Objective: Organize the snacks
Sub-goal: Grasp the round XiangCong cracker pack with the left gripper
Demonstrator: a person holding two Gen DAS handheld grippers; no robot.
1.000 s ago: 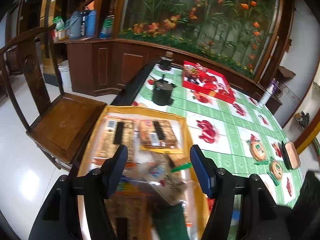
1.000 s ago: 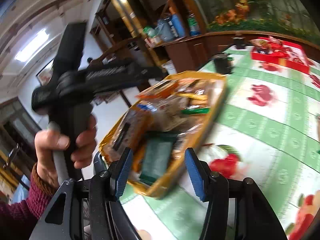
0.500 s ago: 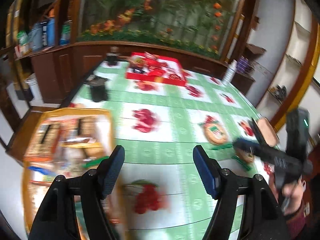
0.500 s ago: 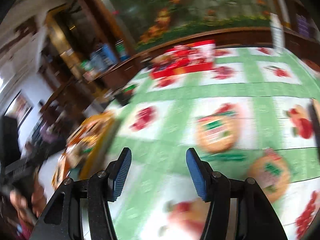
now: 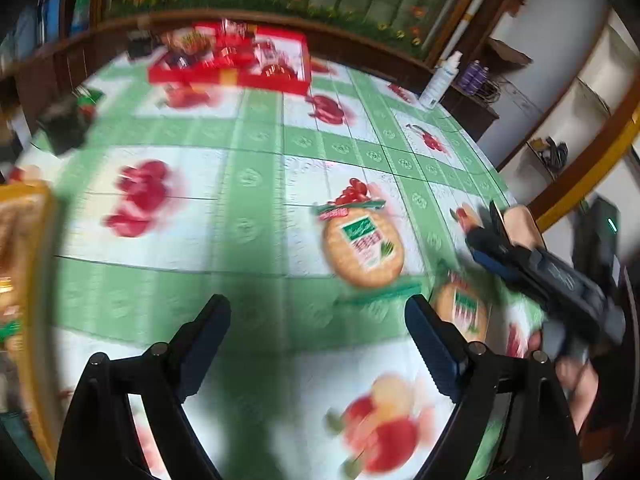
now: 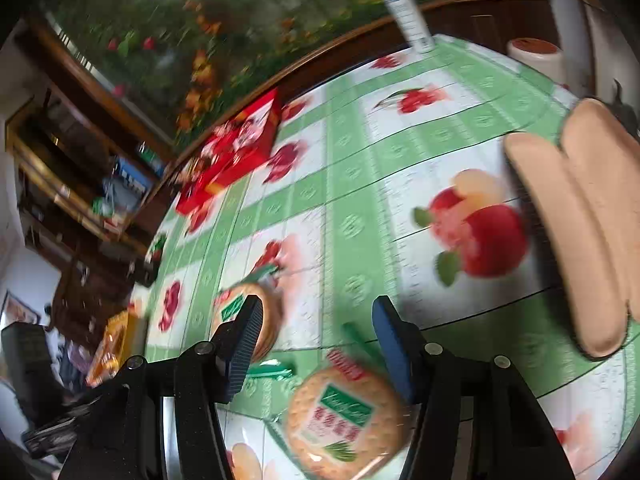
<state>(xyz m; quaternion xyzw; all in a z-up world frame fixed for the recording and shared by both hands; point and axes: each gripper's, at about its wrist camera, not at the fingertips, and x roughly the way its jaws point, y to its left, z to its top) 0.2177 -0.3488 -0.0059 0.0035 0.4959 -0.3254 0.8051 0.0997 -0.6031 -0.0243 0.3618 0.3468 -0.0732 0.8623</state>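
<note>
Two blurred cracker packs (image 5: 362, 251) (image 6: 346, 418), right tool (image 6: 316, 344) spread above one, tray (image 5: 30, 240) cropped.

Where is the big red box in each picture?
Left wrist view: the red box sits at the top left, on the table's far edge.
Right wrist view: the red box is at the middle left, tilted.
Shared landmark: the white spray bottle stands on the same far edge in both.

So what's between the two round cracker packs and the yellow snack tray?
In the left wrist view, only bare tablecloth with printed fruit lies between the round cracker packs and the yellow snack tray at the left edge.
</note>
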